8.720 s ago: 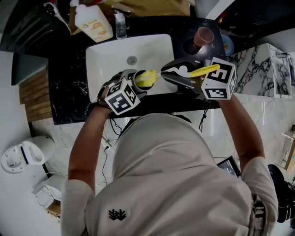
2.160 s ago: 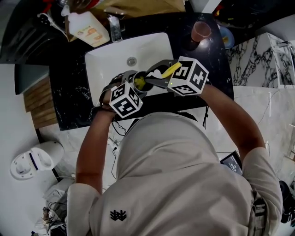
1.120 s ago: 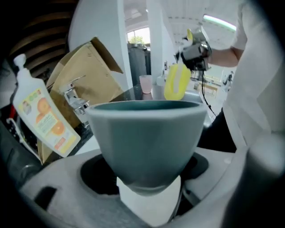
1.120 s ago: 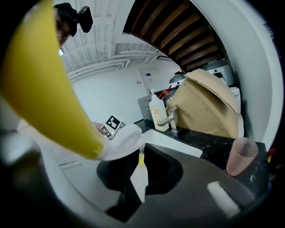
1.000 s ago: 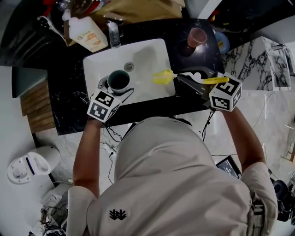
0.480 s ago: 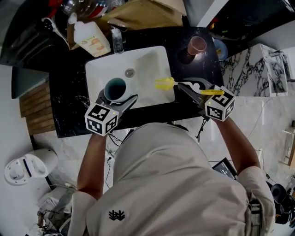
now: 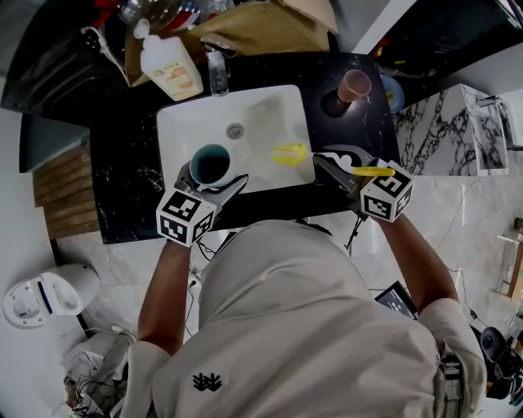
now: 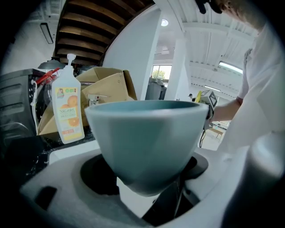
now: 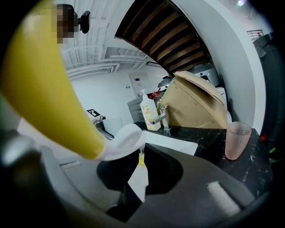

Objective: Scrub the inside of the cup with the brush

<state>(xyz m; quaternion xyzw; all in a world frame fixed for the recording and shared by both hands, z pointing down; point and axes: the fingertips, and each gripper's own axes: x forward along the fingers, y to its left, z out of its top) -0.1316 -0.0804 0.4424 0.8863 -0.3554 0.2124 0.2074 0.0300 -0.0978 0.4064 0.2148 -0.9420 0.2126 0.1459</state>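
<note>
The blue cup (image 7: 211, 163) sits up straight with its mouth up. It is over the near left part of the white sink (image 7: 270, 110). The left gripper (image 7: 208, 181) holds it from the near side, and its fingers (image 7: 231, 184) are clamped on the low part of the cup, one on each side.

The yellow brush (image 7: 290, 153) is to the right of the cup and not touching it. Its soft yellow head hangs over the near right part of the sink. The right gripper (image 7: 328, 163) is over the black counter (image 7: 122, 163) at the sink's right edge. Its fingers (image 7: 335, 169) are shut tight on the brush, with the fat yellow handle sticking out toward the near right.

At the far side of the sink is a tap (image 7: 216, 75). Left of the tap stands a soap bottle (image 7: 170, 61), and behind them is a cardboard box (image 7: 253, 24). A pink cup (image 7: 356, 84) stands on the counter at the far right
</note>
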